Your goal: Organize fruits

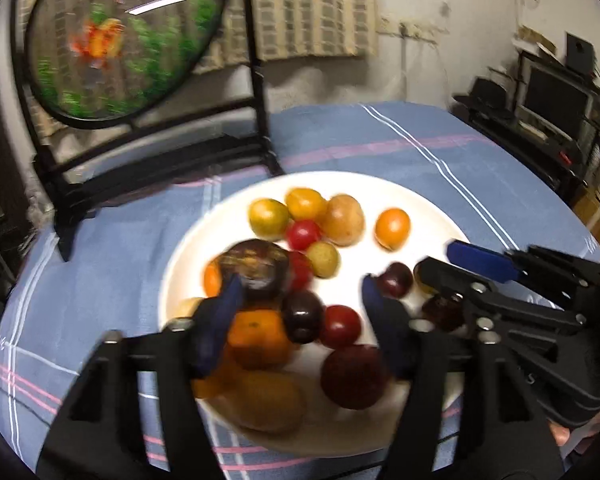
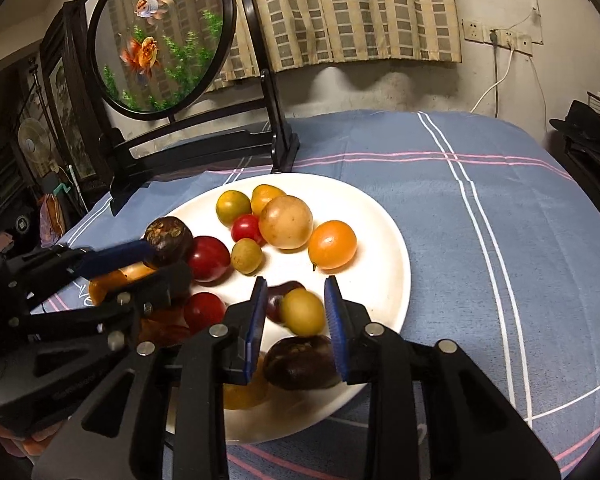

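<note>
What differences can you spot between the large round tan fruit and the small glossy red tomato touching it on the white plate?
The large round tan fruit is yellow-brown; the small red tomato is bright red. The tan fruit is far bigger than the tomato. The tomato's skin shines; the tan fruit's looks matte and speckled. Both are round and lie on the white plate.

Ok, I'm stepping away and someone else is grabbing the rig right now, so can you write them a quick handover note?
Left gripper: jaws wide open over the plate's fruit pile, with a dark brown fruit beside one fingertip, not gripped.
Right gripper: jaws open, straddling a small yellow fruit; it does not look clamped.
Fruits: all lie mixed together on the white plate, on the blue tablecloth.
Done: nothing visibly sorted.
Left: essentially all the organizing.
</note>
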A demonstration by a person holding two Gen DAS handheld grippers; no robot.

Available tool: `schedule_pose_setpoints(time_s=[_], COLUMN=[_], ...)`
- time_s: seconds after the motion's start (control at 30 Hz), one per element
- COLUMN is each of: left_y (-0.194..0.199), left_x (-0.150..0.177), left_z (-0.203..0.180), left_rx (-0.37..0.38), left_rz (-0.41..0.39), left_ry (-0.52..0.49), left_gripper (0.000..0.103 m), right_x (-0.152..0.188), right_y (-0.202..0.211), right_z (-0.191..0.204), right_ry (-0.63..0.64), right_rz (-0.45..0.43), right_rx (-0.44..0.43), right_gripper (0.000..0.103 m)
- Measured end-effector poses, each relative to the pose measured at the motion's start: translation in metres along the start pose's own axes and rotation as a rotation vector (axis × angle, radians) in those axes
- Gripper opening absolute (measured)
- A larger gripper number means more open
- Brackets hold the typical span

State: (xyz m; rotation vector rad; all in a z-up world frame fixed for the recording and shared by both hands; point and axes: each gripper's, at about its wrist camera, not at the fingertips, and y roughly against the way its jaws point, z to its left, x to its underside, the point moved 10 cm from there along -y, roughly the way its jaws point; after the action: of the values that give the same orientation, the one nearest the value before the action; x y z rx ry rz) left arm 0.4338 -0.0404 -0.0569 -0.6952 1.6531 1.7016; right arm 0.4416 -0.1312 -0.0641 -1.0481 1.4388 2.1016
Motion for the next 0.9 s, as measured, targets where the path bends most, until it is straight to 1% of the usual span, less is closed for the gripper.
schedule_pose_setpoints(time_s=[0.03, 0.1, 0.13, 0.2, 0.23, 0.27, 0.37, 0.43, 0.47, 0.5, 0.53, 0.57, 0.63, 0.73, 0.8, 0.9], left_y=[0.004, 0.014, 0.02, 0.035, 0.042, 0.05, 0.075, 0.092, 0.1, 0.105, 0.111, 0.116, 0.125, 0.141, 0.148, 0.149], left_x=[-0.001, -0.003, -0.004, -0.003, -0.002, 0.0, 0.012, 0.024, 0.033, 0.039, 0.047, 0.051, 0.066, 0.082, 0.092, 0.103], left_z=[0.002, 0.006, 0.009, 0.016, 0.018, 0.02, 0.026, 0.031, 0.033, 0.034, 0.035, 0.036, 0.037, 0.04, 0.041, 0.041], left_rx=[0.003, 0.009, 0.003, -0.022, -0.031, -0.033, -0.038, -0.045, -0.052, -0.057, -0.061, -0.063, -0.063, -0.084, -0.075, -0.06], left_rz=[-0.006, -0.013, -0.025, -0.049, -0.057, -0.065, -0.081, -0.093, -0.096, -0.096, -0.096, -0.096, -0.079, -0.093, -0.099, -0.083], left_ry=[0.009, 0.023, 0.028, 0.035, 0.037, 0.038, 0.04, 0.047, 0.053, 0.056, 0.06, 0.063, 0.06, 0.07, 0.081, 0.088], left_gripper=[0.072, 0.08, 0.081, 0.088, 0.089, 0.09, 0.095, 0.097, 0.098, 0.099, 0.099, 0.099, 0.099, 0.099, 0.099, 0.099], right_x=[0.0, -0.002, -0.003, -0.003, -0.003, -0.002, 0.001, 0.008, 0.01, 0.016, 0.02, 0.026, 0.036, 0.057, 0.071, 0.087], right_y=[0.002, 0.008, 0.012, 0.021, 0.028, 0.033, 0.057, 0.077, 0.082, 0.092, 0.1, 0.11, 0.12, 0.134, 0.139, 0.14], right_z=[0.0, 0.0, 0.001, 0.006, 0.009, 0.012, 0.024, 0.033, 0.036, 0.04, 0.043, 0.047, 0.053, 0.06, 0.062, 0.066], right_ry=[-0.001, 0.001, 0.004, 0.01, 0.012, 0.013, 0.022, 0.039, 0.047, 0.063, 0.076, 0.099, 0.127, 0.137, 0.15, 0.193], right_rz=[-0.001, -0.008, -0.012, -0.02, -0.025, -0.03, -0.051, -0.062, -0.065, -0.073, -0.086, -0.104, -0.106, -0.102, -0.087, -0.058], right_rx=[0.001, 0.006, 0.007, 0.003, -0.002, -0.005, -0.023, -0.021, -0.016, 0.003, 0.019, 0.037, 0.051, 0.036, 0.031, 0.052], right_gripper=[0.038, 0.051, 0.053, 0.055, 0.056, 0.059, 0.061, 0.07, 0.082, 0.098, 0.102, 0.102, 0.102, 0.102, 0.102, 0.102])
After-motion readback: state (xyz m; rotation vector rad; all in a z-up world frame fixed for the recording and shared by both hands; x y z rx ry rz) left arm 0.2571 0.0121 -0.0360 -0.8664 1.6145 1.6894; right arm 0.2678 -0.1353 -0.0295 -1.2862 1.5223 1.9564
